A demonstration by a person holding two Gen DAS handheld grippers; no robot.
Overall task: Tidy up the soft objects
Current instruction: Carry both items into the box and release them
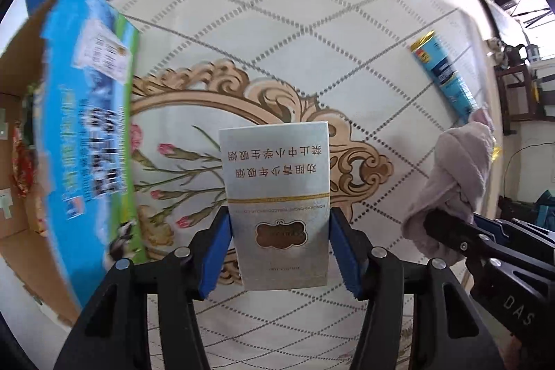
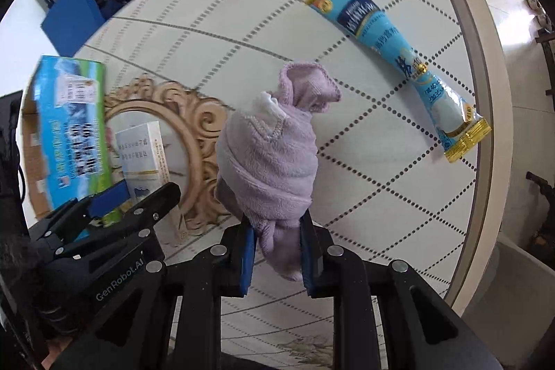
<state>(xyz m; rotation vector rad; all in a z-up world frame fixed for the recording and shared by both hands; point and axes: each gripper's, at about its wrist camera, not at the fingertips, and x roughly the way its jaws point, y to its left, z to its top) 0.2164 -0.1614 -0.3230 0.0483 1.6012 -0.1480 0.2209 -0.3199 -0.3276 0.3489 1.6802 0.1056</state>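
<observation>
Left wrist view: the left gripper (image 1: 279, 248) has its jaws closed on the silver pack (image 1: 277, 196). The right gripper (image 2: 277, 260) pinches the purple cloth (image 2: 269, 158) between its jaws. Ahead of them, the blue tube (image 2: 399, 58) waits on the tabletop (image 2: 225, 33). The box (image 1: 20, 141) sits left, so I think sorting is partway.

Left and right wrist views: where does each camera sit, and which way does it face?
Left wrist: on the left gripper, facing along its fingers at the clamped silver cigarette box; right gripper at right edge.
Right wrist: on the right gripper, facing its clamped lilac towel bundle; left gripper at lower left.
Shared: patterned tabletop, blue sachet, blue-green carton.
</observation>
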